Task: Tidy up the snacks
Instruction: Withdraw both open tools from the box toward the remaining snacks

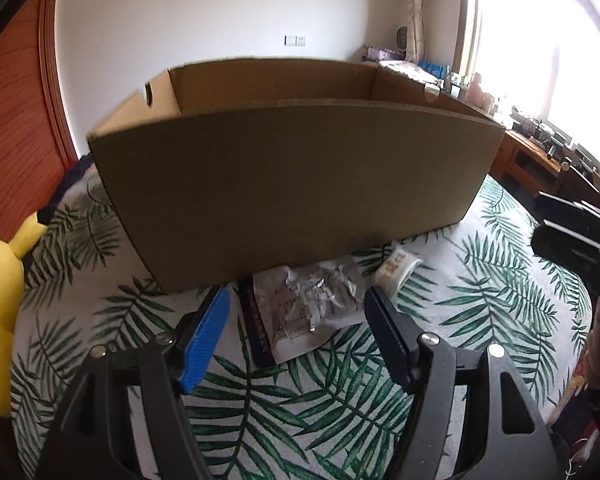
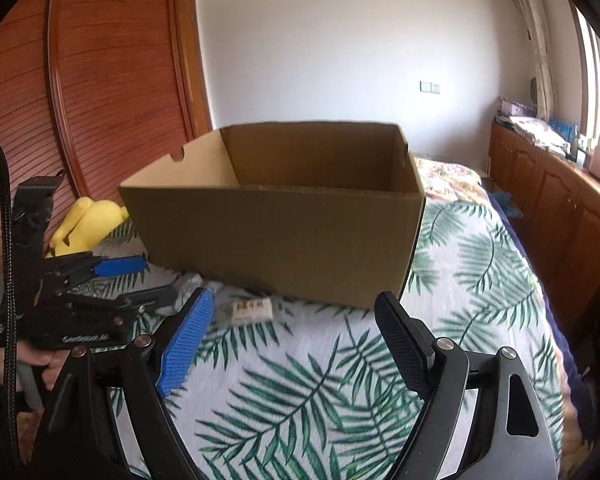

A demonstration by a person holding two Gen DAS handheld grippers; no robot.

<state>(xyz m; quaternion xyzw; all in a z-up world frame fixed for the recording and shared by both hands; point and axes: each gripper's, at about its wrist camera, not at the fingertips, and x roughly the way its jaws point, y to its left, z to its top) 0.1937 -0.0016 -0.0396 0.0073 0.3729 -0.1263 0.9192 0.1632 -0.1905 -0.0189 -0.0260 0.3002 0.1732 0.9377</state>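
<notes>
An open brown cardboard box (image 1: 292, 184) stands on the leaf-print bedspread (image 1: 284, 408); it also shows in the right wrist view (image 2: 284, 236). A crinkled silvery snack packet (image 1: 308, 308) lies in front of the box, between the open fingers of my left gripper (image 1: 298, 298), which hovers just above it. A small white snack packet (image 1: 396, 270) lies to its right by the box's base, also in the right wrist view (image 2: 250, 309). My right gripper (image 2: 294, 300) is open and empty, above the bedspread before the box. The left gripper (image 2: 140, 280) shows at left there.
A yellow plush toy (image 1: 0, 308) lies at the left by a wooden wardrobe (image 2: 112, 76). A wooden cabinet (image 2: 548, 200) with clutter runs under the window at right. The right gripper's body (image 1: 580, 232) is at the right edge.
</notes>
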